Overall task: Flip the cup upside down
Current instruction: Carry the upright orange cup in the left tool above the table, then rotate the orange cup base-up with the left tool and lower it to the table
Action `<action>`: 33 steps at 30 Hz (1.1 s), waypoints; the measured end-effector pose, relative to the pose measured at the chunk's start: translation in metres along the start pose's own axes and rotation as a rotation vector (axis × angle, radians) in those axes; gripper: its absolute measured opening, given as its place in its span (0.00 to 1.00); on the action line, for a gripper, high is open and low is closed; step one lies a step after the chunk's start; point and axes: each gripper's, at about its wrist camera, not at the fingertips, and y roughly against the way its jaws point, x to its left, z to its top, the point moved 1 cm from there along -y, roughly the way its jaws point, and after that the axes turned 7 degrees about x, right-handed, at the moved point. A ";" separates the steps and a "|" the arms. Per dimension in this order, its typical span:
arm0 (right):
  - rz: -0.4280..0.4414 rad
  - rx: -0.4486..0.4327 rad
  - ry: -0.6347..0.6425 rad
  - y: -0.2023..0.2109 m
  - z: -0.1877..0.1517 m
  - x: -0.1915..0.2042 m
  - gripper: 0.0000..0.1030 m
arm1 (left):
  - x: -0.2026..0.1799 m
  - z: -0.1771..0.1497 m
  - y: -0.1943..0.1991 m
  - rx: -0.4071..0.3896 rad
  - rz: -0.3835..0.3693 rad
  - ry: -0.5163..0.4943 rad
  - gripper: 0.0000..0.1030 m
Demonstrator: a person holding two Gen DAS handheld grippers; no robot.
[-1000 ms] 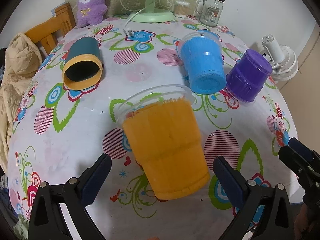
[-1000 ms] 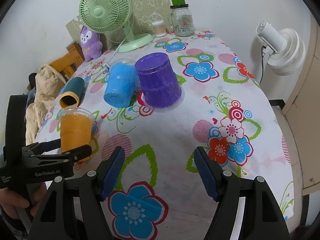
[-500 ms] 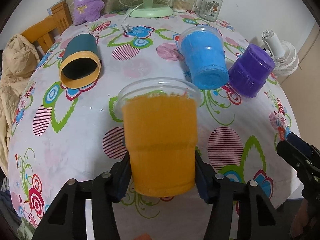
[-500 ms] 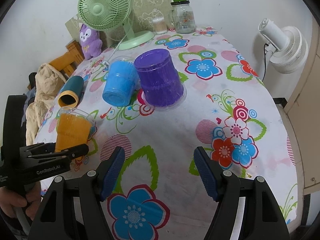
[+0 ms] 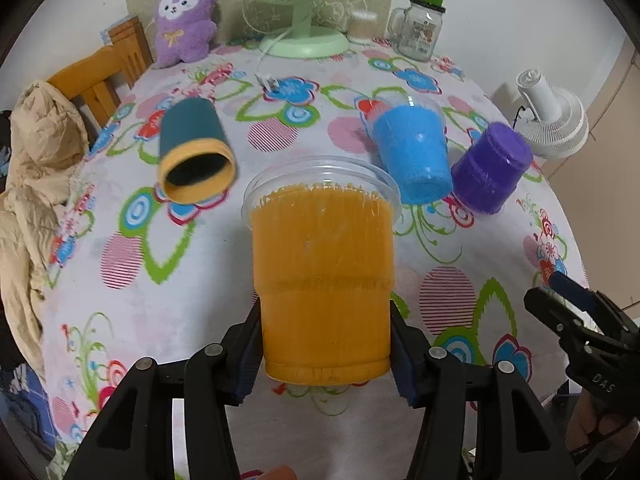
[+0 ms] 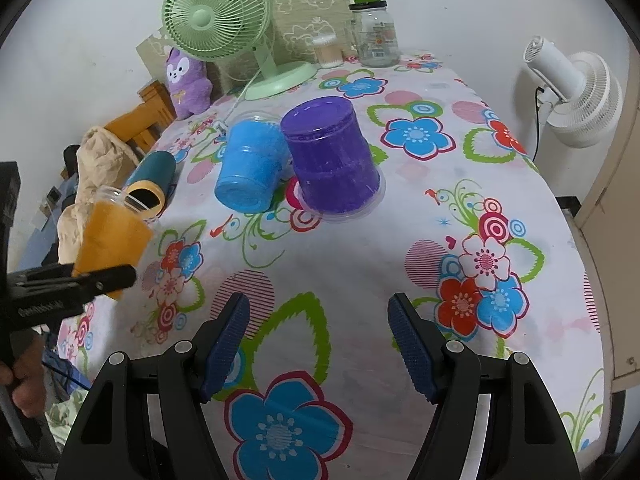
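Note:
My left gripper (image 5: 324, 348) is shut on the lower part of an orange plastic cup (image 5: 322, 272) with a clear rim, held lifted off the table, mouth up and tilted away. It also shows in the right wrist view (image 6: 110, 240), at the table's left edge. A blue cup (image 5: 412, 156) lies on its side. A purple cup (image 6: 330, 158) stands upside down beside it. A teal cup with a yellow rim (image 5: 192, 152) lies on its side. My right gripper (image 6: 320, 344) is open and empty above the table's near part.
The table has a flowered cloth (image 6: 460, 208). At the back stand a green fan (image 6: 224, 32), a purple plush toy (image 5: 184, 20) and a glass jar (image 5: 418, 28). A white fan (image 6: 576, 96) is off the right edge. A wooden chair with beige cloth (image 5: 36, 152) is left.
My left gripper closed on the orange cup and lifted it off the table. The right gripper stayed open and about in place.

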 end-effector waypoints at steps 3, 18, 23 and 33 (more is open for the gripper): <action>0.005 0.000 0.004 0.000 0.000 0.001 0.72 | 0.004 0.001 0.007 0.022 -0.017 -0.015 0.55; 0.016 0.007 0.006 -0.002 -0.003 0.004 0.72 | 0.011 0.003 0.028 0.099 0.005 -0.121 0.56; 0.016 0.011 0.010 -0.003 -0.003 0.005 0.72 | 0.008 0.002 0.030 0.096 -0.008 -0.133 0.56; 0.015 0.022 0.019 -0.006 -0.003 0.008 0.72 | 0.007 0.003 0.034 0.089 -0.010 -0.138 0.56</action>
